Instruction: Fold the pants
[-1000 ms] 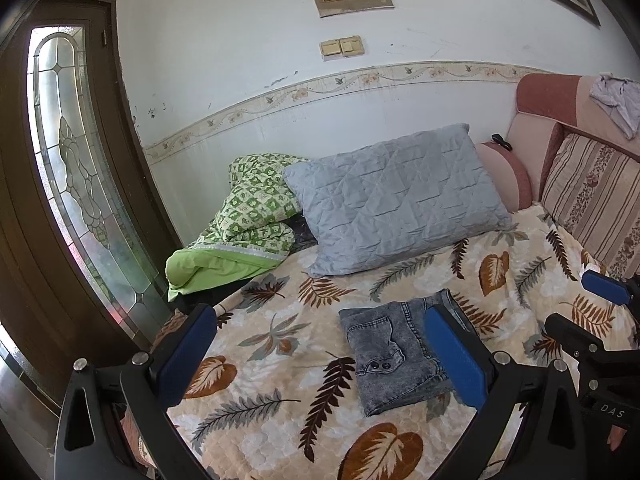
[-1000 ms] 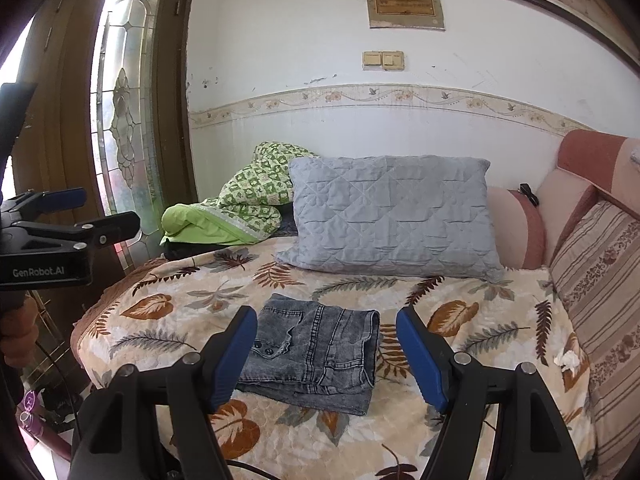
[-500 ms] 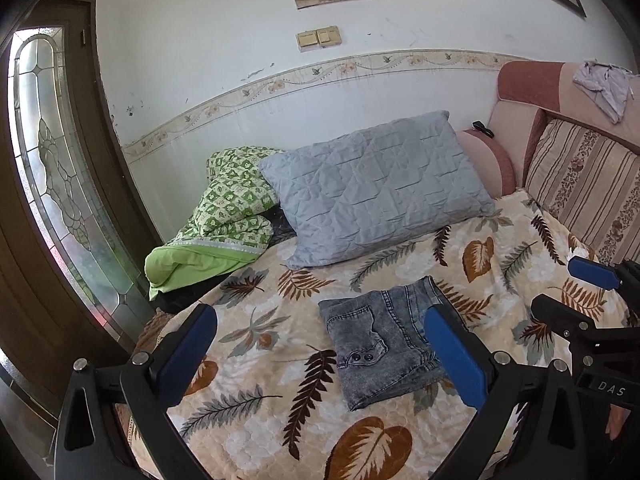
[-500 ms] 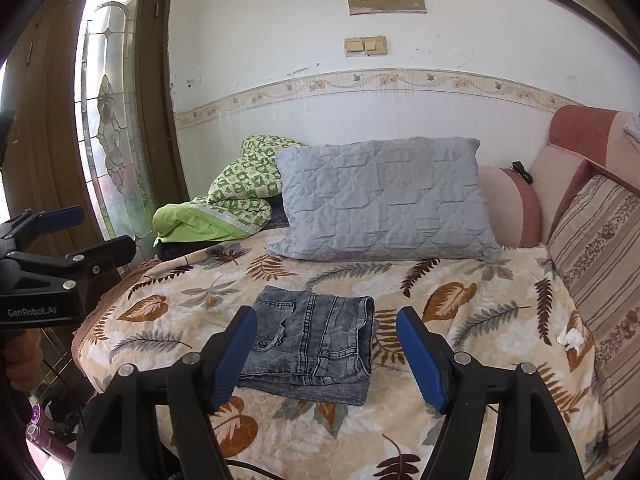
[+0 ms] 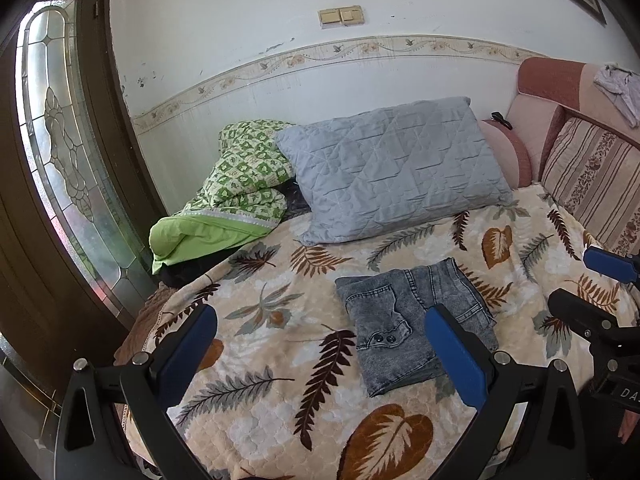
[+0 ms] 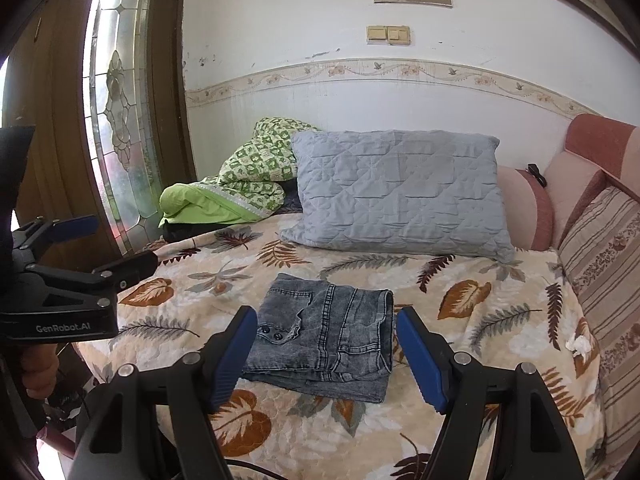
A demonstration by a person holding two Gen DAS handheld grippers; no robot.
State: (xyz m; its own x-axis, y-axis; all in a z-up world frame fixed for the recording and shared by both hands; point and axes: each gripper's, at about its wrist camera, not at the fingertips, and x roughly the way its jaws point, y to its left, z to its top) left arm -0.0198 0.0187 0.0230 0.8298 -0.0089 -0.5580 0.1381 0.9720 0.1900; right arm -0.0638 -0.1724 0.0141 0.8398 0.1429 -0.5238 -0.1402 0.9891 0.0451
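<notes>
The grey denim pants [image 5: 404,320] lie folded into a compact rectangle on the leaf-print bed cover [image 5: 280,320]; they also show in the right wrist view [image 6: 328,328]. My left gripper [image 5: 320,344] is open and empty, held above the bed's near edge, left of the pants. My right gripper [image 6: 326,348] is open and empty, hovering just before the pants' near edge. The right gripper shows at the right edge of the left wrist view [image 5: 592,292], the left gripper at the left of the right wrist view [image 6: 108,248].
A grey quilted pillow [image 5: 392,172] leans at the wall behind the pants. A green patterned blanket [image 5: 232,200] is bunched at the back left. A striped cushion [image 5: 592,184] and pink sofa back line the right side. A glass-panelled wooden door [image 5: 60,168] stands left.
Both grippers have drawn back and shifted slightly from the folded pants, staying open. The pants have not moved.
</notes>
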